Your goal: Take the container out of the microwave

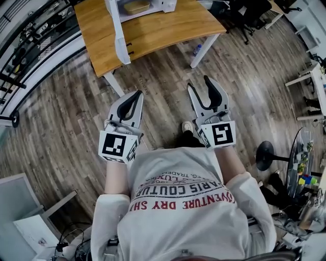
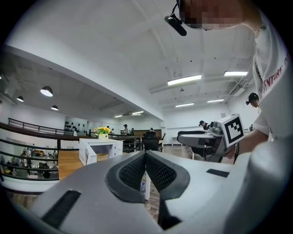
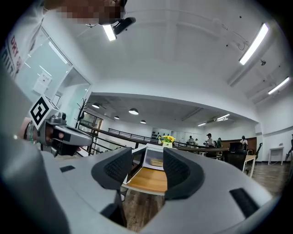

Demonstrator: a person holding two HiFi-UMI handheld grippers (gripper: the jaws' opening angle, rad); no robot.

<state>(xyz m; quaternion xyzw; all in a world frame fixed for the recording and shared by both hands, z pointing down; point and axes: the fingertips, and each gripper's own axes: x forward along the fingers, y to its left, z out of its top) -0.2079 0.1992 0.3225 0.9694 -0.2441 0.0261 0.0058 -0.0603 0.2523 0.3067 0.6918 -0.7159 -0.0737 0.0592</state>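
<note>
A white microwave (image 1: 164, 5) stands on a wooden table (image 1: 153, 30) ahead of me, its door (image 1: 118, 31) swung open. A tan container (image 1: 136, 6) sits inside it. My left gripper (image 1: 137, 95) is held level over the floor, well short of the table, with its jaws together and nothing in them. My right gripper (image 1: 198, 82) is beside it, open and empty. In the right gripper view the microwave (image 3: 151, 153) and the container (image 3: 157, 162) show far off between the jaws of my right gripper (image 3: 147, 156). The left gripper view shows my left gripper (image 2: 145, 154) with its pads touching.
A water bottle (image 1: 196, 49) stands on the wood floor by a white table leg (image 1: 205, 47). Yellow flowers (image 2: 103, 131) sit on top of the microwave. A railing (image 1: 30, 56) runs along the left. A black round stand base (image 1: 265, 155) and cluttered desks are at the right.
</note>
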